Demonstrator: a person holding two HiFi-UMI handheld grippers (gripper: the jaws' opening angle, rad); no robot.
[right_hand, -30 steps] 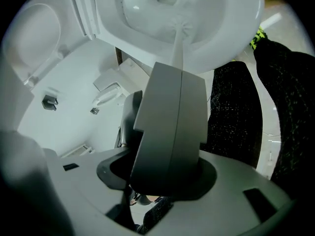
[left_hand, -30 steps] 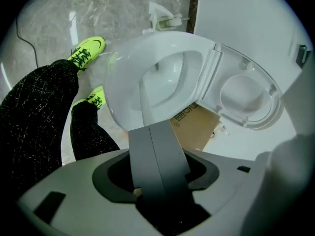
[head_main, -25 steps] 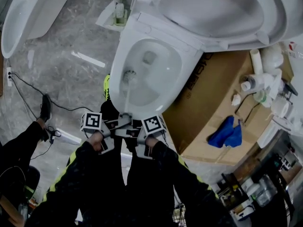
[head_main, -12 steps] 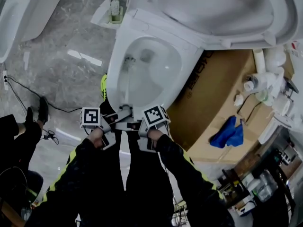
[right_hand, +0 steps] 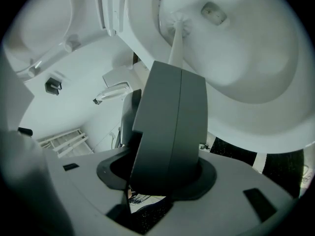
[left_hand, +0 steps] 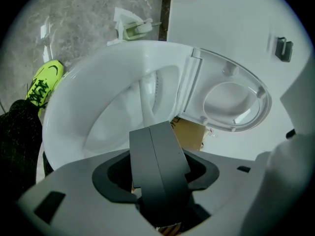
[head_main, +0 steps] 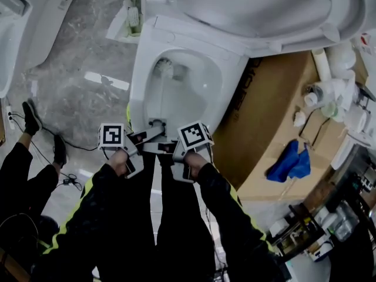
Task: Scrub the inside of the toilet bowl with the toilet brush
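The white toilet bowl (head_main: 202,107) stands open with its seat and lid (head_main: 264,7) raised. The toilet brush (head_main: 165,68) is inside it, its bristle head pressed against the far left wall just under the rim. Its white handle (head_main: 160,101) runs back to my grippers at the bowl's near edge. My left gripper (head_main: 151,128) and right gripper (head_main: 164,147) are both shut on the handle, one behind the other. In the left gripper view the handle (left_hand: 147,107) sticks out past the shut left gripper (left_hand: 152,129). In the right gripper view the brush head (right_hand: 177,21) shows beyond the right gripper (right_hand: 179,68).
A large cardboard box (head_main: 264,122) with a blue cloth (head_main: 289,163) on it stands right of the toilet, with bottles (head_main: 329,93) behind. The brush holder (head_main: 130,19) sits on the floor at the back left. Another toilet (head_main: 17,16), a bystander's legs (head_main: 26,163) and cables are at the left.
The brush head has slid from the near left part of the bowl up to the far left wall under the rim. Both grippers stayed shut on the handle.
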